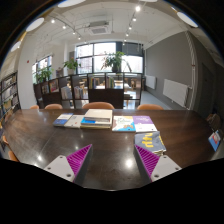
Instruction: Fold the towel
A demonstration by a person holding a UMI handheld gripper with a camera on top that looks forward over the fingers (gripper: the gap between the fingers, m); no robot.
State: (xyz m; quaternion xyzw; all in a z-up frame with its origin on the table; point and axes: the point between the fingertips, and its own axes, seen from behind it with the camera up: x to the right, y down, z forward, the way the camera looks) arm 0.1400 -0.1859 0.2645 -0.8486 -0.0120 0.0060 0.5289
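No towel shows in the gripper view. My gripper point(112, 160) is open, its two fingers wide apart with purple pads point(79, 158) on their inner faces, and nothing is between them. It is held above a dark wooden table point(105, 145), with bare tabletop just ahead of the fingers.
Several books and booklets point(95, 120) lie in a row across the far side of the table, more papers point(153, 143) beyond the right finger. Chairs point(98, 105) stand behind the table. Shelves, plants and large windows fill the back of the room.
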